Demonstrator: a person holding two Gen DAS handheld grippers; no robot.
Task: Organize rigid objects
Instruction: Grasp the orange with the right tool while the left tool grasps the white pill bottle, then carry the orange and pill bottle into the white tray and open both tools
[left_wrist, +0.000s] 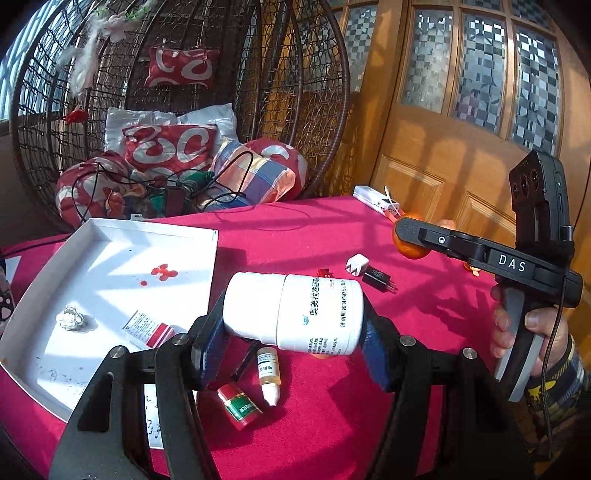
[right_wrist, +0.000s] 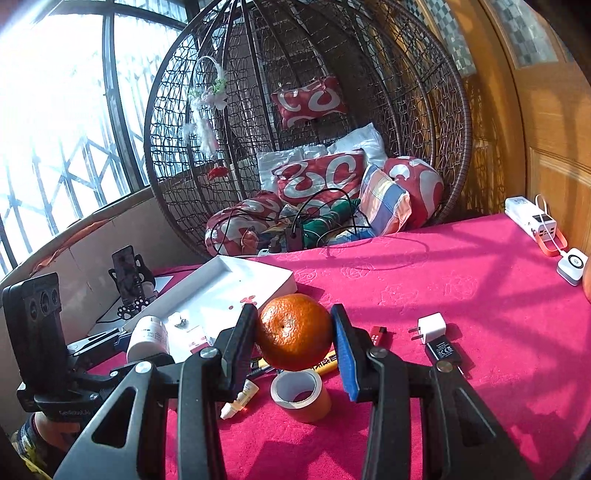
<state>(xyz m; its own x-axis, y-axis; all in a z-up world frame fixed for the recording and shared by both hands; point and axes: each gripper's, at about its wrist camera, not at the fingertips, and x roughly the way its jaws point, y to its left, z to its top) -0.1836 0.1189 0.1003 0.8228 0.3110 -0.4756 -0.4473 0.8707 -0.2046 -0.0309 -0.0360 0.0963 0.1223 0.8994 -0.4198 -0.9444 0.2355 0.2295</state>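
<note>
A table covered in bright pink cloth stands in a sunlit room, with a wicker egg chair full of red and white cushions behind it and a wooden door to one side. Ahead and to the left of the left gripper lies a shallow white tray, which so far holds only a small red-and-white box and a little crumpled white trinket. The sorting looks barely begun, since most items lie loose on the cloth: just below the left gripper's fingers are a small red-capped bottle and a dropper bottle, and beyond them a white plug adapter beside a black one. The left gripper's fingers are closed around a large white pill bottle, held on its side above the cloth, just right of the tray's near corner. The right gripper pinches an orange between its blue-padded fingers, lifted clear of the table. Directly beneath it sit a roll of tape and a yellow pen. Both held items likely await placing, though whether the fruit belongs in the tray cannot be told.
</note>
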